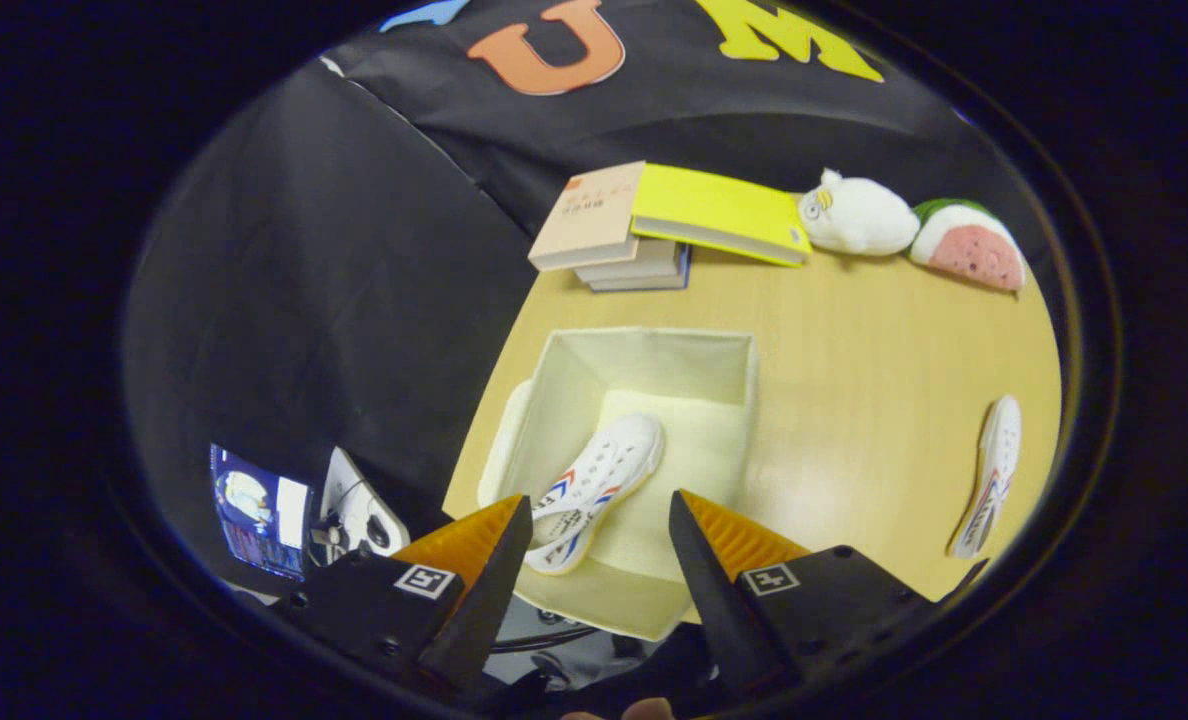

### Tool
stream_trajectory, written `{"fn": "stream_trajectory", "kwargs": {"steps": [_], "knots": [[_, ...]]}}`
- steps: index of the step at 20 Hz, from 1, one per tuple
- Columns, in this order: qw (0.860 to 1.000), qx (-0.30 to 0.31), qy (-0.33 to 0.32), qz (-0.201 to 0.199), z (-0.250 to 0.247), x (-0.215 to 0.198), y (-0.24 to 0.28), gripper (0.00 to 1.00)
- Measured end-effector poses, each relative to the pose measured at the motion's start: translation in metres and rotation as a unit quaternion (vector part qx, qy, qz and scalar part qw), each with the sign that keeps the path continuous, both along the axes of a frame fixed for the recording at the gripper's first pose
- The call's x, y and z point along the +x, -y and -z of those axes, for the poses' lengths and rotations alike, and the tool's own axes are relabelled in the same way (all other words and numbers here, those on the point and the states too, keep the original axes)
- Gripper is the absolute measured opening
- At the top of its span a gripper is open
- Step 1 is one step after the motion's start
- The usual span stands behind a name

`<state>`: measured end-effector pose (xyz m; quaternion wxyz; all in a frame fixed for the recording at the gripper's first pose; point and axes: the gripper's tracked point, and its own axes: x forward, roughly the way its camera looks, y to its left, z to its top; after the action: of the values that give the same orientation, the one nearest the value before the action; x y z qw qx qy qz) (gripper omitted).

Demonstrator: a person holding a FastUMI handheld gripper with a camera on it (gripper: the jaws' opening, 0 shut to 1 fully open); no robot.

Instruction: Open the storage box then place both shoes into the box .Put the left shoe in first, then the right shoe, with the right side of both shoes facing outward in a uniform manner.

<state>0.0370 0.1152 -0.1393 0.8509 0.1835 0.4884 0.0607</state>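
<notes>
So over on the left there's a screen (259, 522) glowing below the tabletop (854, 380). The storage box (644, 355) sits open with one shoe (599, 485) lying inside it. The tongs (599, 535) hang spread wide right above the box, gripping nothing. Books (644, 225) are stacked behind. The other shoe (989, 485) lies far right on the tabletop, well apart from the box.

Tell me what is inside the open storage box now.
One white shoe lies inside the storage box. The open gripper hovers above, its left finger covering part of the heel.
</notes>
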Motion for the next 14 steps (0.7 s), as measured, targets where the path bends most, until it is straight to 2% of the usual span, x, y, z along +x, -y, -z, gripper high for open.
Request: {"fn": "stream_trajectory", "kwargs": {"steps": [3, 6, 9, 14], "knots": [[0.996, -0.071, 0.052, 0.025, -0.025, -0.017, 0.074, 0.9], [0.992, -0.095, 0.068, 0.056, -0.035, -0.04, 0.139, 0.93], [0.988, -0.106, 0.058, 0.1, -0.023, -0.062, 0.209, 0.93], [0.981, -0.126, 0.031, 0.144, 0.018, -0.101, 0.316, 0.93]]}}
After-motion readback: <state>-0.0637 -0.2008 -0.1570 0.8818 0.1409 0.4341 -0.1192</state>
